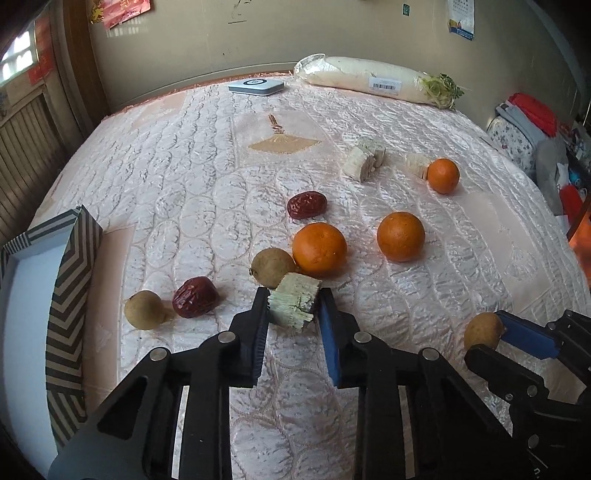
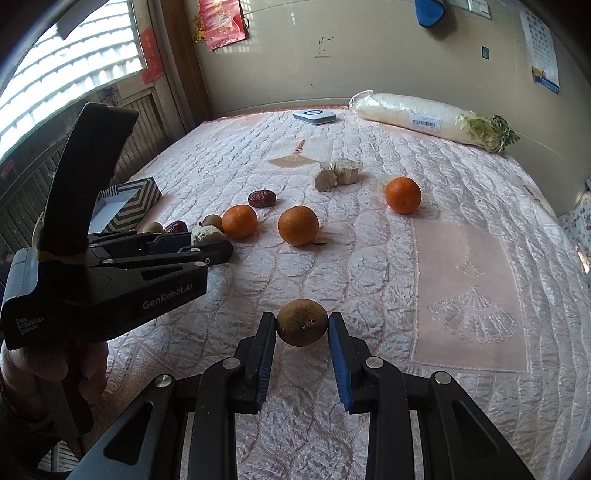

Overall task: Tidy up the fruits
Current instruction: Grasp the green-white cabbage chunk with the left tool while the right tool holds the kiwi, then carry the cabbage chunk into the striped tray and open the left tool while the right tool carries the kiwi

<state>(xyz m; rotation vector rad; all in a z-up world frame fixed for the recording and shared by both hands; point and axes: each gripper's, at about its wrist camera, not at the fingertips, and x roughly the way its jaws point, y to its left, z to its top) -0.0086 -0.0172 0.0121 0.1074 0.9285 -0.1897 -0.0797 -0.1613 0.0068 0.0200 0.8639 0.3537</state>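
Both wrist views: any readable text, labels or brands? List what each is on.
"GenRobot.AI": side of the left gripper's body.
"Data Acquisition System": its rear housing.
Barcode label on the wrapped daikon radish: too small to read.
Wall calendar and red wall hanging: blurred, unreadable.

Two black handheld grippers with blue-padded fingers

Each of the left gripper [image 1: 293, 301] and right gripper [image 2: 301, 325] has black angular linkage arms with cut-out slots, joined by round silver pins, and ribbed blue pads lining the inner finger faces. The left one's body carries white "GenRobot.AI" and "Data Acquisition System" lettering, a tall black grip, and a yellowish band.
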